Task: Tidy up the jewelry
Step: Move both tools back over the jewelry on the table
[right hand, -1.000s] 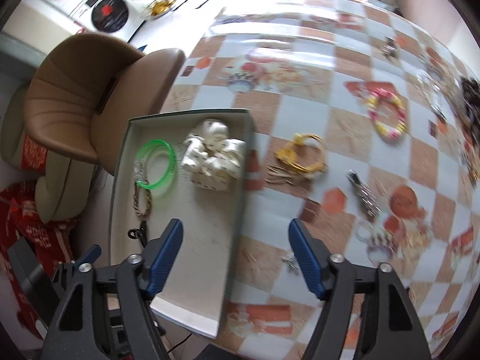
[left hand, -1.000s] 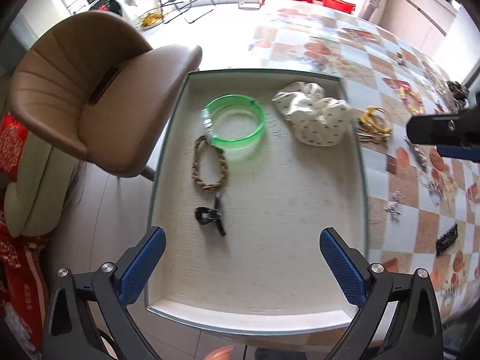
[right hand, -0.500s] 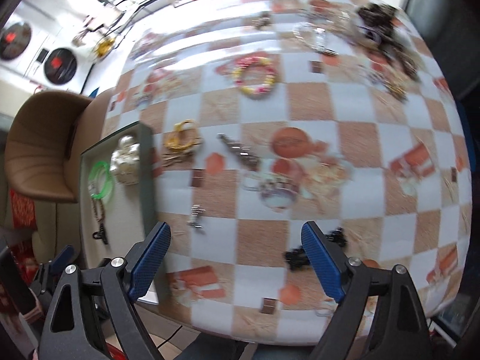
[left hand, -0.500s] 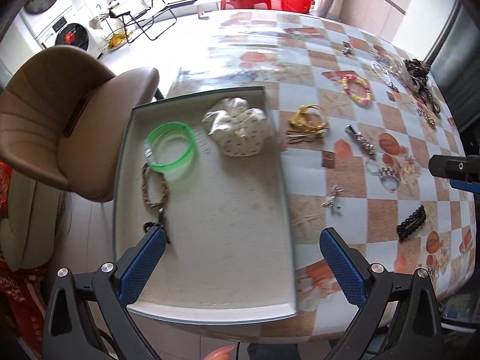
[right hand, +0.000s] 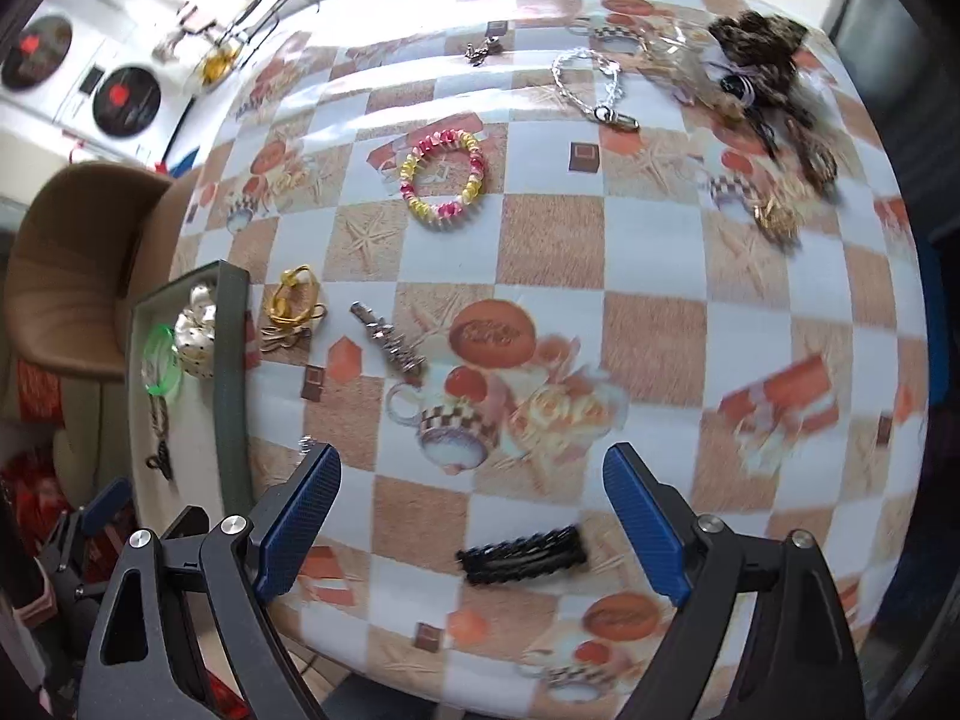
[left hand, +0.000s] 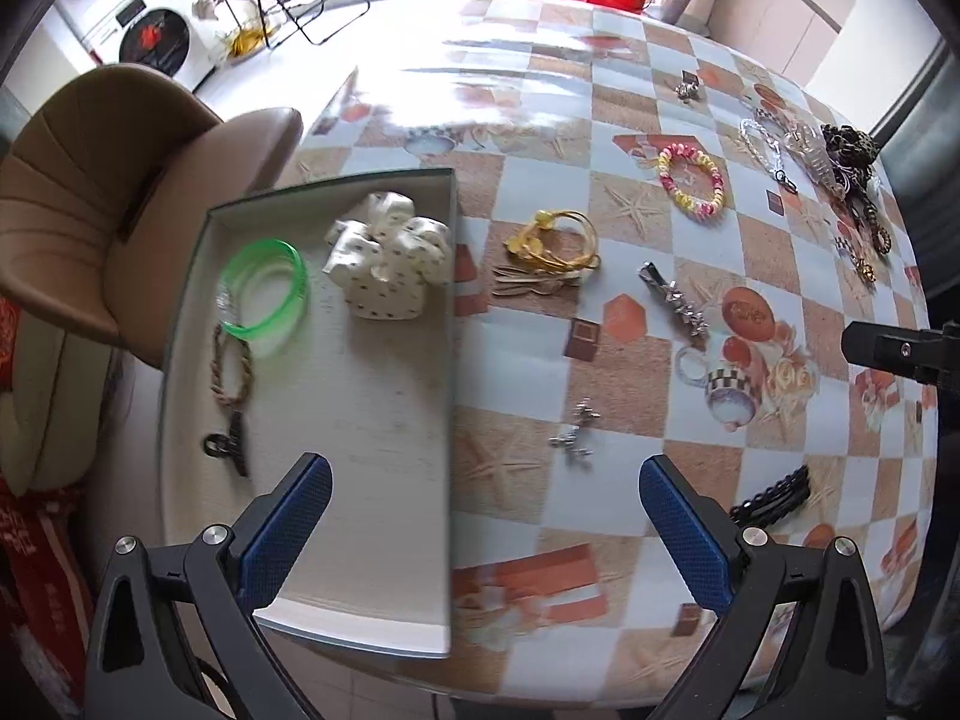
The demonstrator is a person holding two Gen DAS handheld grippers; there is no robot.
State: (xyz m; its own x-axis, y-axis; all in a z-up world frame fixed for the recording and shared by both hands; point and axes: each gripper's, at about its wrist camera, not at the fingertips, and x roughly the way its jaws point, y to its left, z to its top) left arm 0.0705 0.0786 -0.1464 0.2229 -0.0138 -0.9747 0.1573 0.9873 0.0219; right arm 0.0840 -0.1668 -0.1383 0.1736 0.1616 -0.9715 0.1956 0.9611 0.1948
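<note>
Checkered oilcloth in orange, tan and white covers the tabletop (left hand: 528,312), with a tan padded chair (left hand: 108,192) pulled up at its left edge and washing machines far behind. At the left end of the tabletop sits a shallow grey tray (left hand: 360,420) holding a green bangle (left hand: 264,291), a cream polka-dot scrunchie (left hand: 390,264), a brown braided bracelet (left hand: 231,366) and a small black hair claw clip (left hand: 228,444), all lying apart except the bangle, which overlaps the top of the braided bracelet. Just right of the tray, on the cloth, lie gold bangles (left hand: 555,240) over a gold clip, then a silver jewelled hair clip (left hand: 672,297), and nearer, a small silver charm (left hand: 576,435). Farther off rests a pink-and-yellow beaded bracelet (right hand: 444,180), a silver chain bracelet (right hand: 591,84) beyond it, and a heap of leopard-print and dark pieces (right hand: 768,78) at the far right corner. A black beaded hair clip (right hand: 522,555) lies near the front edge. The left claw (left hand: 483,519) hangs over the tray's right rim, its blue-padded jaws wide apart with nothing between them. The right claw (right hand: 471,516) hangs above the black beaded hair clip, which shows between its fingers without touching them; its jaws have just been opening and now stand wide apart, holding nothing.
</note>
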